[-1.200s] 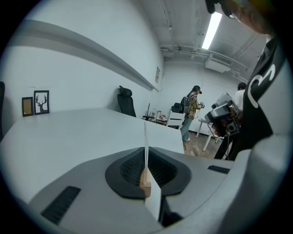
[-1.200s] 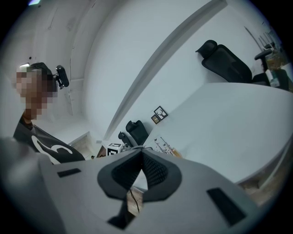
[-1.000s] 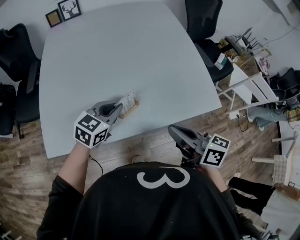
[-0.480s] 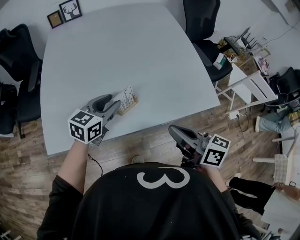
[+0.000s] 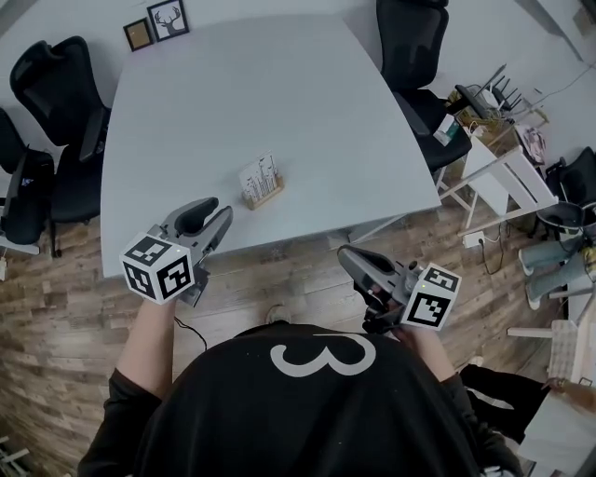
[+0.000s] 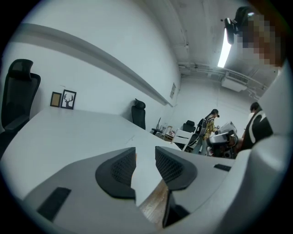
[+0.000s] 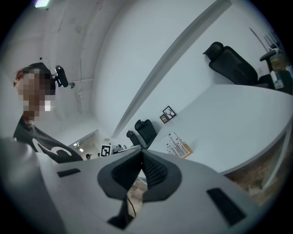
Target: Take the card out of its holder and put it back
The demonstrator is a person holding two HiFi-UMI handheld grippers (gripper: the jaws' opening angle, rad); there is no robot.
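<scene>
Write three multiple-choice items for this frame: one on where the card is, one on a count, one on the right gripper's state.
1. On the table, the card in its holder stands: A near the person's edge; B at the far edge; C in the right-hand corner.
2. Framed pictures by the table's far-left corner: A one; B two; C four.
3. The right gripper is: A open; B shut on the card; C shut, empty.

Answers:
1 A: the head view shows the card close to the near edge.
2 B: a small brown frame stands beside a deer print.
3 C: the right gripper view shows the jaws closed together with nothing between them.
</scene>
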